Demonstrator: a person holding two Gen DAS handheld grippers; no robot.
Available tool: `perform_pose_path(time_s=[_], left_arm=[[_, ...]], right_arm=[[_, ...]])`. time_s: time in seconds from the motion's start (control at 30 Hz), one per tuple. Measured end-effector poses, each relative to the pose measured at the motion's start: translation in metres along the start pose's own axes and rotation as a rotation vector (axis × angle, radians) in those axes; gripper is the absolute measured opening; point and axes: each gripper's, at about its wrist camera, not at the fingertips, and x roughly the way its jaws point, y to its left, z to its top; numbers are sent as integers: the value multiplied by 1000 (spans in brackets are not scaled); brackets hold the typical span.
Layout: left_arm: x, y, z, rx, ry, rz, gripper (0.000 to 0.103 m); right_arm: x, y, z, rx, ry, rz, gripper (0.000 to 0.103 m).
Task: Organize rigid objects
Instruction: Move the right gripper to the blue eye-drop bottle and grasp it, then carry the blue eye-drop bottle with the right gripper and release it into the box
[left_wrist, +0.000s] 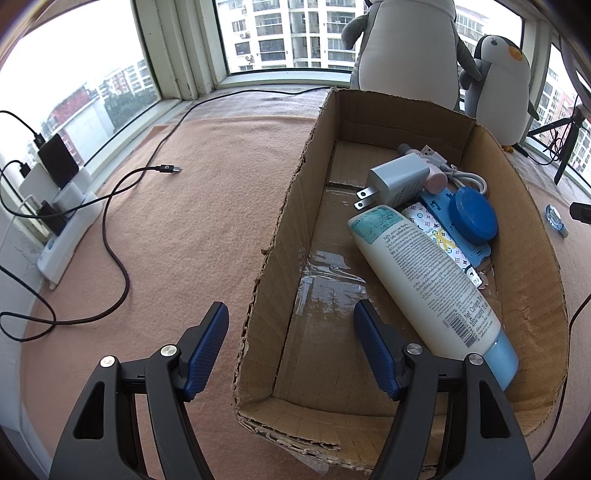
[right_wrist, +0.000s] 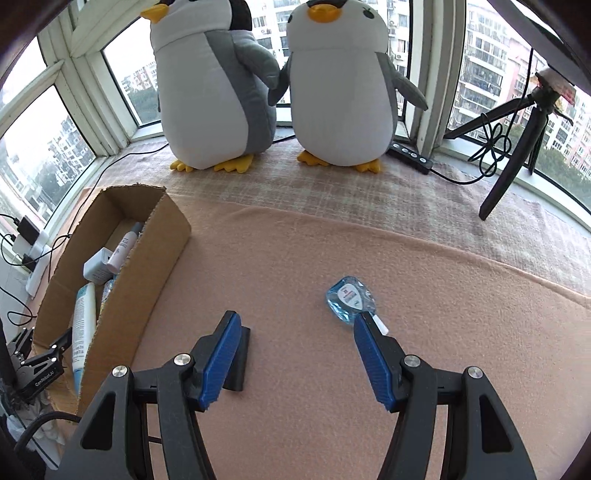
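Note:
An open cardboard box (left_wrist: 284, 206) lies on the pink blanket. It holds a white lotion tube (left_wrist: 424, 273), a white plug charger (left_wrist: 395, 181), a round blue lid (left_wrist: 474, 214) and a patterned card. My left gripper (left_wrist: 291, 317) hangs open over the box's near left corner, its fingers astride the wall and gripping nothing. My right gripper (right_wrist: 295, 325) is open above the blanket to the right of the box (right_wrist: 147, 258). A small clear-blue tape dispenser (right_wrist: 349, 301) lies just beyond its right fingertip. A small black block (right_wrist: 240, 363) lies under its left finger.
Two plush penguins (right_wrist: 343, 85) stand at the window behind. A black tripod (right_wrist: 513, 155) stands at the back right, with a black remote (right_wrist: 410, 155) beside the penguins. A loose black cable (left_wrist: 122, 192) and a power strip (left_wrist: 70, 229) lie left of the box.

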Motion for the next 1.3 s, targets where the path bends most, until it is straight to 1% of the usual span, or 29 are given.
perform_pose_path(time_s=[0.13, 0.2, 0.4, 0.53, 0.77, 0.83, 0.9, 1.13, 1.3], left_arm=[[0, 0, 0, 0, 0, 0, 71], [0, 0, 0, 0, 0, 0, 71], [0, 0, 0, 0, 0, 0, 71], [0, 0, 0, 0, 0, 0, 71], [0, 0, 0, 0, 0, 0, 71], [0, 0, 0, 0, 0, 0, 71], [0, 0, 0, 0, 0, 0, 71], [0, 0, 0, -1, 0, -1, 71], [0, 1, 0, -5, 1, -4, 71]], right_arm=[[8, -15, 2, 1, 17, -39, 58], [13, -18, 3, -7, 29, -50, 56], [33, -17, 6, -47, 70, -75, 53], [43, -18, 9, -44, 87, -85, 52], [54, -22, 11, -40, 116, -95, 39], [55, -23, 11, -32, 114, -90, 36], [55, -23, 12, -27, 115, -90, 30], [51, -20, 8, -22, 111, -92, 30], [31, -15, 2, -3, 66, -73, 30]])
